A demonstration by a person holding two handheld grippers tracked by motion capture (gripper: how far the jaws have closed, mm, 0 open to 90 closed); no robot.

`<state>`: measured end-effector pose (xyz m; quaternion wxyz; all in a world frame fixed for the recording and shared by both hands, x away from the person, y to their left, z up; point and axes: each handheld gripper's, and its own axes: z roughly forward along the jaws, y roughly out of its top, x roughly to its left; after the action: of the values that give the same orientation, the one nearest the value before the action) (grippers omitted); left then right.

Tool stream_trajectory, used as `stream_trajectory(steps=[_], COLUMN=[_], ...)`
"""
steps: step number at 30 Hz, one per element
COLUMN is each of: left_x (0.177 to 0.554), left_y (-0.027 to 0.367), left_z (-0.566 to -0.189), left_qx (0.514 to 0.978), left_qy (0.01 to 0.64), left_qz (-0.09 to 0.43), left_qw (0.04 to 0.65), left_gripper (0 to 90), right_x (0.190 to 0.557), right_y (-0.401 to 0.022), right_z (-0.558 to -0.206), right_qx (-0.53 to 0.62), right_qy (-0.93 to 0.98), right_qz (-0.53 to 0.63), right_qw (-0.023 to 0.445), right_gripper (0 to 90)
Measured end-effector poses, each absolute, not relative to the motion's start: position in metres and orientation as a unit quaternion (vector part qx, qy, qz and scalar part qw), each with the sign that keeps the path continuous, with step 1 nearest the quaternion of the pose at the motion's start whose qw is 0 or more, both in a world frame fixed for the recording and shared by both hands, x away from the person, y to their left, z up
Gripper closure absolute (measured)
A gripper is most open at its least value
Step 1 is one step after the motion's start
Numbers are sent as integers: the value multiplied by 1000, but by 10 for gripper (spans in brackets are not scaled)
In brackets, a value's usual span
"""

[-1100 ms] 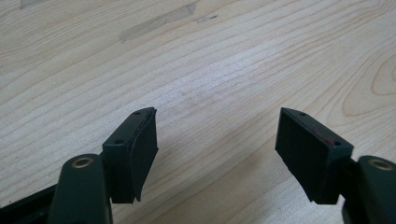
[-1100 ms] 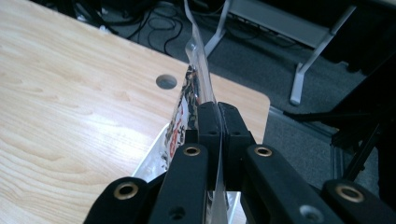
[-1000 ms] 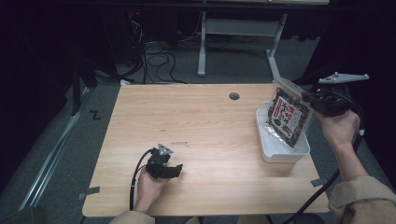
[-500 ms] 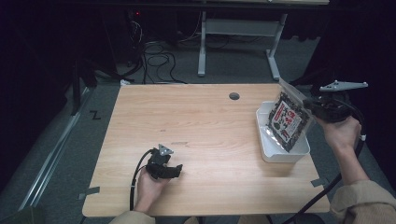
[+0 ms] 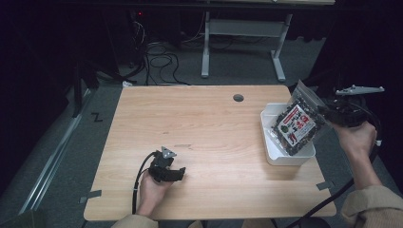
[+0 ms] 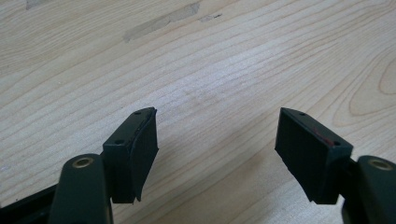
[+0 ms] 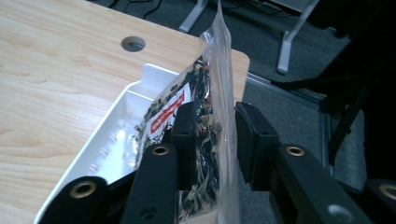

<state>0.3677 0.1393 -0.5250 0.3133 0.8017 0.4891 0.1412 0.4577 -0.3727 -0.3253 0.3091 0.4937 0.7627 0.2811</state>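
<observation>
Though the red label on the clear snack bag [image 5: 295, 127] is too small to read, the bag leans in the white tray [image 5: 280, 156] at the table's [image 5: 199, 123] right edge. The right gripper [image 7: 212, 128] has just been opening, its jaws loose around the bag's top. The left gripper [image 6: 215, 140] rests open on the table.

Carried a red and white label on its front, the clear bag [image 5: 295, 127] of dark pieces, with small figures printed beside it in the high view. Showed white lettering on the red strip [image 7: 167, 113] in the right gripper view, perhaps a brand name, too small and skewed to read. Found nothing else legible.
</observation>
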Motion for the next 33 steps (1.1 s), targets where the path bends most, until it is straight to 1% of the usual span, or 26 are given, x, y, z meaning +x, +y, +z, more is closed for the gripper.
stream_trajectory(steps=[5, 6, 8, 9, 17, 23, 33], left_x=[368, 368, 368, 368, 368, 368, 367], left_y=[140, 139, 139, 140, 139, 141, 141], left_z=[-525, -525, -525, -525, -525, -524, -524], left_qx=[801, 801, 801, 801, 802, 799, 800], left_qy=[491, 491, 490, 490, 489, 491, 489], left_qz=[140, 140, 142, 142, 142, 142, 141], left_qw=[313, 313, 313, 314, 313, 316, 318], left_gripper=[301, 302, 302, 302, 301, 301, 300], right_x=[459, 459, 459, 458, 452, 442, 416], right_y=[-375, -375, -375, -374, -367, -358, -334], right_z=[-325, -324, -323, -322, -313, -305, -294], right_qx=[504, 506, 506, 506, 490, 470, 417], right_qy=[756, 751, 750, 749, 746, 741, 756], right_qz=[278, 283, 284, 288, 312, 346, 406], right_qw=[313, 318, 318, 318, 325, 333, 299], right_gripper=[630, 593, 583, 554, 501, 482, 490])
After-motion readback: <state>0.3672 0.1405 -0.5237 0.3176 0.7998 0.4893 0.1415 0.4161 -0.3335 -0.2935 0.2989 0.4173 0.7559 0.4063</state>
